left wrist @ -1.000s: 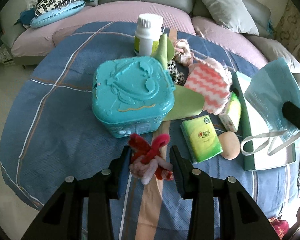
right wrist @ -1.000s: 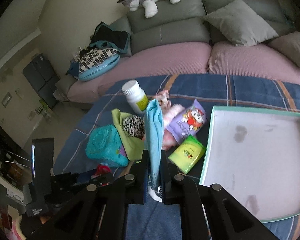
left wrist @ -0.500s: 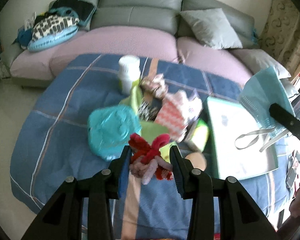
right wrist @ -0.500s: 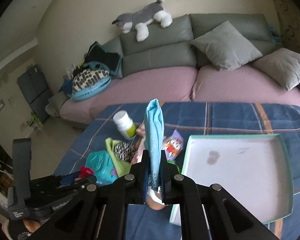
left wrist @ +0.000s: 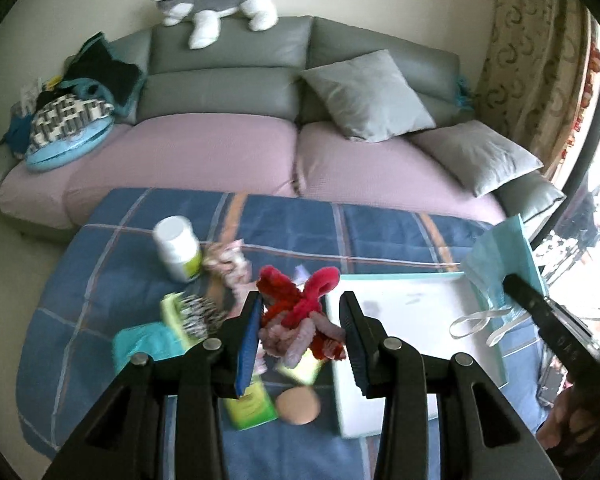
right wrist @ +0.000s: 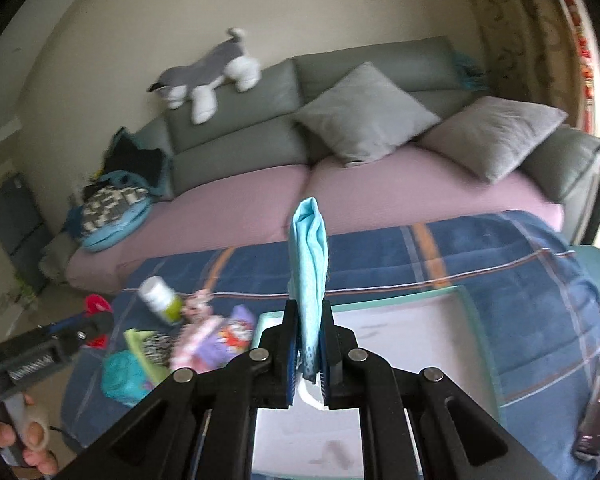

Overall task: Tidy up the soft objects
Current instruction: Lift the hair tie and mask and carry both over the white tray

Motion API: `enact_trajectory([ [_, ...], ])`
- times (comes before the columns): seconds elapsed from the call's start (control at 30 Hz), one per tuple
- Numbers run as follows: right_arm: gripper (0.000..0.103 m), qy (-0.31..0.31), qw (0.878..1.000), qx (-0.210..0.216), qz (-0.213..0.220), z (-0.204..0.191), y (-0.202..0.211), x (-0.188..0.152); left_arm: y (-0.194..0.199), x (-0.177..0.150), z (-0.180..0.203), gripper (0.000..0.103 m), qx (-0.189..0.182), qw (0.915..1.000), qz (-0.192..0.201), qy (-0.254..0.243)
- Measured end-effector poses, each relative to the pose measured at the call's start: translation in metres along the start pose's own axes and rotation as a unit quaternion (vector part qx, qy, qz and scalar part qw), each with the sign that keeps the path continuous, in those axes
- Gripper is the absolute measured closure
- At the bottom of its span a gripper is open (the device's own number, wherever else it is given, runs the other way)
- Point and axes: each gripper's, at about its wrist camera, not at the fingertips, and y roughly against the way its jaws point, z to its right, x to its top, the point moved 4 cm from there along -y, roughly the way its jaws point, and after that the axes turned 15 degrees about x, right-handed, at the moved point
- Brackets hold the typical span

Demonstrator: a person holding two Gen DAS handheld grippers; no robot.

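Left claw [left wrist: 300, 312]: closed on a bundle of fuzzy red and pink pipe cleaners [left wrist: 300, 316], held in the air above the clutter on the counter [left wrist: 380, 232], which is covered in a blue plaid cloth

Right claw [right wrist: 309, 336]: clamped tight on a folded blue face mask [right wrist: 309, 256] that stands up from between the fingers, its white ear loops hanging below; held over the white tray [right wrist: 412, 332]

White tray: teal-rimmed, lying toward the counter's right side, nothing visible inside it

Clutter, left half of the counter: white bottle [left wrist: 178, 252] near the far edge, pink scrunchie [left wrist: 228, 264] beside it, teal box [right wrist: 126, 376], green tissue pack [left wrist: 252, 404], round beige puff [left wrist: 298, 404] near the front edge
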Motion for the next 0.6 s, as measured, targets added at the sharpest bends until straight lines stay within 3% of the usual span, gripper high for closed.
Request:
enact_trajectory([
  [0.37, 0.094, -0.044, 0.994, -0.101, 0.004, 0.084, 0.005, 0.011, -0.039, 0.014, 0.098, 0.062, -0.056, 0.9963, -0.021, -0.063],
  [0.6, 0.094, -0.061, 0.988, -0.14, -0.02, 0.125, -0.005, -0.005, -0.066, 0.021, 0.141, 0.062, -0.067, 0.9931, -0.029, -0.092],
])
